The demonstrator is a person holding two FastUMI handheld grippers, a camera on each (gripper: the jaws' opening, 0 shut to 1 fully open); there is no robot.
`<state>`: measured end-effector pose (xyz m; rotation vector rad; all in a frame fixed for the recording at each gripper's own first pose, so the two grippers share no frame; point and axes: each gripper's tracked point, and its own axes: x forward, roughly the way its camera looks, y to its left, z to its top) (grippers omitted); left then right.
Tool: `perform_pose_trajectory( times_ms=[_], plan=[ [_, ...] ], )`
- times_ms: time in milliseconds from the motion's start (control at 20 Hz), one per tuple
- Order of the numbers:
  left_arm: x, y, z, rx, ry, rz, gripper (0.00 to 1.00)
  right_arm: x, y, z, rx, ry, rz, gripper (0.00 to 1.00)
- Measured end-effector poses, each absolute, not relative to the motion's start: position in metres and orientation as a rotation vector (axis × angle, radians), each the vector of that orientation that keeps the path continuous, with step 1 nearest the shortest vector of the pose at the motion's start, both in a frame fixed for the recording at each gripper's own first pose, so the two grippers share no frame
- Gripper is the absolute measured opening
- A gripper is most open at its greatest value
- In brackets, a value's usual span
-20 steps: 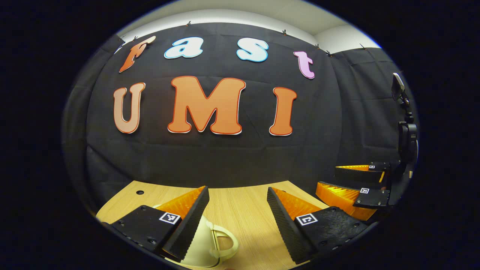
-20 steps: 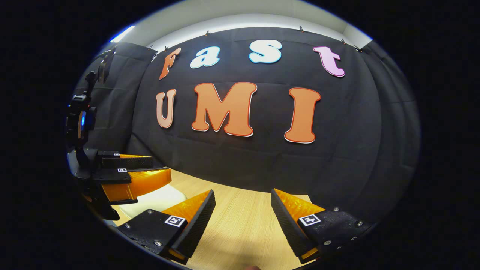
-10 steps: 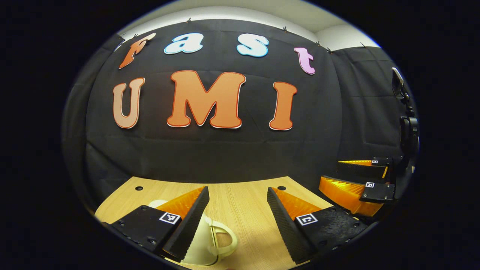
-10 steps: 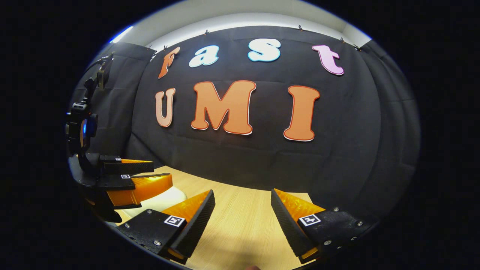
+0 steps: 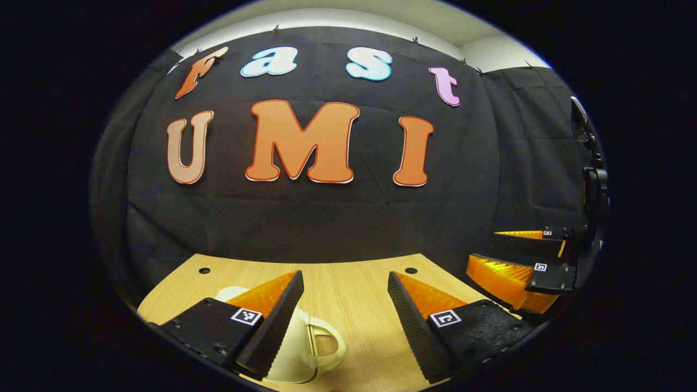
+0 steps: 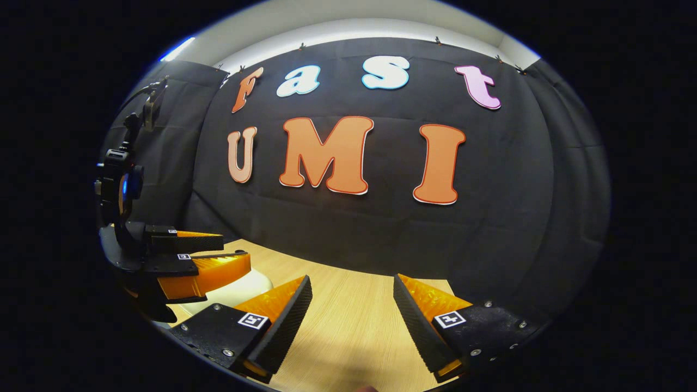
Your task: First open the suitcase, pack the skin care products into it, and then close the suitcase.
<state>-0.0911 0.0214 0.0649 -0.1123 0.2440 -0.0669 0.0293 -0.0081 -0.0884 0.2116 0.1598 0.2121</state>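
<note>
A cream suitcase with a curved loop handle lies on the wooden table at the bottom of the left gripper view, partly hidden under the left finger. My left gripper hovers open just above it, with nothing between its fingers. In the right gripper view the same suitcase shows as a pale rounded shape beneath the left gripper. My right gripper is open over bare table, to the right of the suitcase. It also appears at the right edge of the left gripper view.
The black cloth wall stands close behind the table's far edge. Two small round holes sit in the tabletop near that edge. Bare wood lies between and in front of both grippers.
The left gripper view has tipped slightly downward, so more tabletop and more of the suitcase handle show. The right gripper has barely moved. Both stay open.
</note>
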Motion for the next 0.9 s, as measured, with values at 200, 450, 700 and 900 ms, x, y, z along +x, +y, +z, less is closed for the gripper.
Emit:
perform_pose_trajectory(
  times_ms=[200, 450, 700, 900],
  plan=[
    [-0.0939, 0.0205, 0.0625, -0.111, 0.250, -0.065, 0.96, 0.0270, -0.0076, -0.0887, 0.210, 0.161, 0.214, 0.95],
    [-0.0975, 0.0199, 0.0596, -0.099, 0.255, -0.068, 0.96, 0.0238, -0.0087, -0.0899, 0.213, 0.167, 0.210, 0.95],
    [-0.0986, 0.0199, 0.0597, -0.093, 0.253, -0.067, 0.96, 0.0233, -0.0087, -0.0900, 0.208, 0.166, 0.215, 0.95],
    [-0.0997, 0.0189, 0.0593, -0.077, 0.256, -0.074, 0.96, 0.0227, -0.0057, -0.0912, 0.204, 0.172, 0.227, 0.95]
  ],
)
